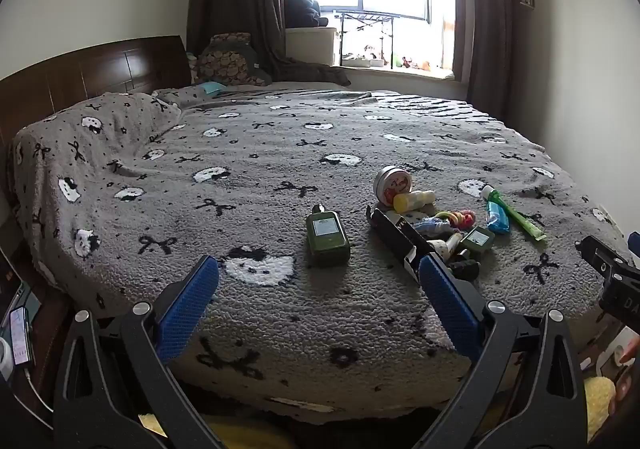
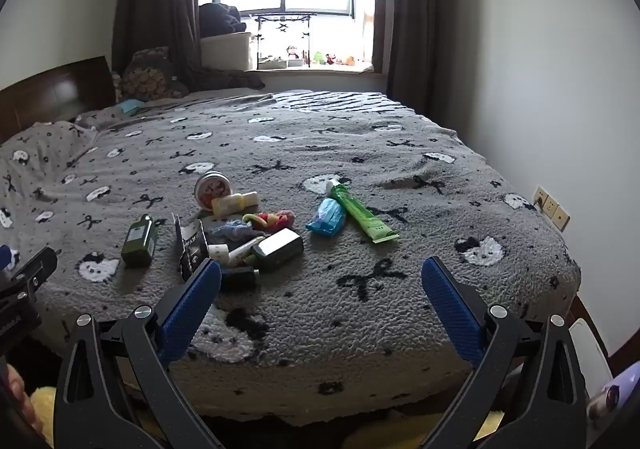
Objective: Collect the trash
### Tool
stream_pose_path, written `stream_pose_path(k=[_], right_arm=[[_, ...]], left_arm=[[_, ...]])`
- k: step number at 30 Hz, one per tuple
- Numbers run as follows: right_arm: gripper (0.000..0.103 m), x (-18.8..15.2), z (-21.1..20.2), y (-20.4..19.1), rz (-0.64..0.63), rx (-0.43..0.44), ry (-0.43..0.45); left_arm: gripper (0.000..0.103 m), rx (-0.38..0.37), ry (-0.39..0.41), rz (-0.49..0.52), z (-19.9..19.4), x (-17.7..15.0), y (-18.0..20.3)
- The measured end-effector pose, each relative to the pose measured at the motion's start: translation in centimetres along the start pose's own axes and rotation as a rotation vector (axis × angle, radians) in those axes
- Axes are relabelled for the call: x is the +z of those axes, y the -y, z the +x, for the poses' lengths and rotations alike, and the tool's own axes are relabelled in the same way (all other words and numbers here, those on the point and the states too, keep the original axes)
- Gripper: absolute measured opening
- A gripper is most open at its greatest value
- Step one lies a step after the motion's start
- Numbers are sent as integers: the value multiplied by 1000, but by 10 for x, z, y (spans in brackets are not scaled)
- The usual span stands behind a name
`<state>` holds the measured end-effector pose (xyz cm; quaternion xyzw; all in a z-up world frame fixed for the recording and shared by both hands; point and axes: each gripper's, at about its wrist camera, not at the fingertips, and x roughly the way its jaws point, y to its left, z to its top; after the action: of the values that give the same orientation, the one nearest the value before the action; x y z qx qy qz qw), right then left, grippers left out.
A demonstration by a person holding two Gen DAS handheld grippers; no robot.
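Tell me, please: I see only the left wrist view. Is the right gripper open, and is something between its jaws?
Observer: The right gripper is open. Its jaws stand wide over the grey blanket and hold nothing.
Operator: What is on the wall at the right side of the bed?
Observer: Wall sockets, low on the wall, just past the bed's edge.
Operator: Do you see a bin for the trash?
Observer: None that I can tell. A white object stands by the bed's near right corner, mostly hidden.
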<state>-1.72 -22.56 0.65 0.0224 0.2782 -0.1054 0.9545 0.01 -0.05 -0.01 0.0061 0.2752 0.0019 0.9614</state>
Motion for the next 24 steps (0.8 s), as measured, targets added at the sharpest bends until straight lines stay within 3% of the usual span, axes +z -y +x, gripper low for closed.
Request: stream_pose_path(k=[24], right_arm=[[100,0,-3,1,7,2,12]], left_arm=[[95,0,10,2,0,0,0]])
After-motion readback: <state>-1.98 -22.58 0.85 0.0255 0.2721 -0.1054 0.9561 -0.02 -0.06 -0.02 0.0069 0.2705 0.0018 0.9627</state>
